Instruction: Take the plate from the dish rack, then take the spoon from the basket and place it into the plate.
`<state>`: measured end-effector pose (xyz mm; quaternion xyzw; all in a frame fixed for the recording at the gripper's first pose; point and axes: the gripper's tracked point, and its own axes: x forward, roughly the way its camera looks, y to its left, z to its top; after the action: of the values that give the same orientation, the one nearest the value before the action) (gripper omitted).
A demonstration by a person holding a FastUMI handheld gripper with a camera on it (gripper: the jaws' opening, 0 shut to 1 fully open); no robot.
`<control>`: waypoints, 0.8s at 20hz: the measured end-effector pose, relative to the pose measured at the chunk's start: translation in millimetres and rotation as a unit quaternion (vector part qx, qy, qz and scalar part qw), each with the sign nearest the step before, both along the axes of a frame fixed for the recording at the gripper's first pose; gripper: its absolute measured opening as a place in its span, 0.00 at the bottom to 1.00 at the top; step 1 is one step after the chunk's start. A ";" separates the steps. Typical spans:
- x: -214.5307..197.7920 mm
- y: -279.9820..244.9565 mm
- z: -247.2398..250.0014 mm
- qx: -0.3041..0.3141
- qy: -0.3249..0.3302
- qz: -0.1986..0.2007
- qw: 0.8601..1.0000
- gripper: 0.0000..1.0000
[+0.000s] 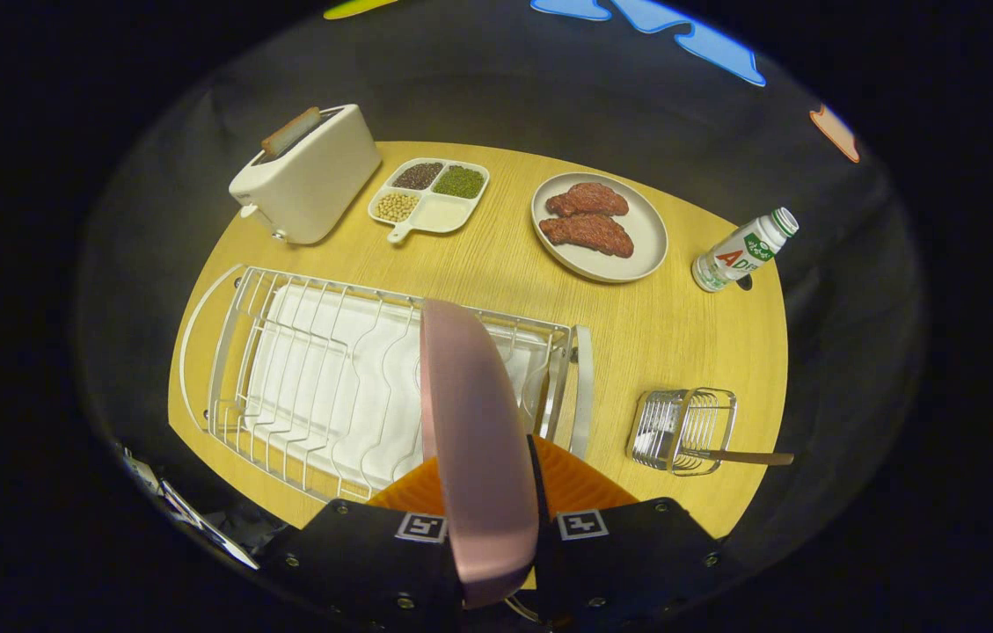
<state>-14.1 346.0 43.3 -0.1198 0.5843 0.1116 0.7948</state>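
A pink plate [474, 431] stands on edge between my two orange fingers [584, 488]; my gripper [492, 492] is shut on it. The plate hangs over the right part of the wire dish rack [285, 387], which sits on a white drip tray on the wooden table. To the right of the fingers a small wire basket [685, 429] stands near the table's front edge. The spoon [747, 457] lies in it, its handle sticking out to the right.
Beyond the rack stand a white toaster [307, 176], a divided dish of beans and grains [430, 198], a plate with two meat patties [599, 227] and a small bottle [742, 251] lying tilted at the right. Bare tabletop [663, 334] lies between rack and basket.
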 end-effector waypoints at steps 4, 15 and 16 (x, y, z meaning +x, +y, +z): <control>-8.0 -3.4 4.3 0.041 0.009 -0.013 0.999 0.26; -73.5 -19.1 28.1 0.219 0.041 -0.070 0.972 0.26; -83.5 -23.2 29.3 0.231 0.043 -0.075 0.969 0.26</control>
<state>-97.6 322.8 72.6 0.1164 0.5836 0.1890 0.7811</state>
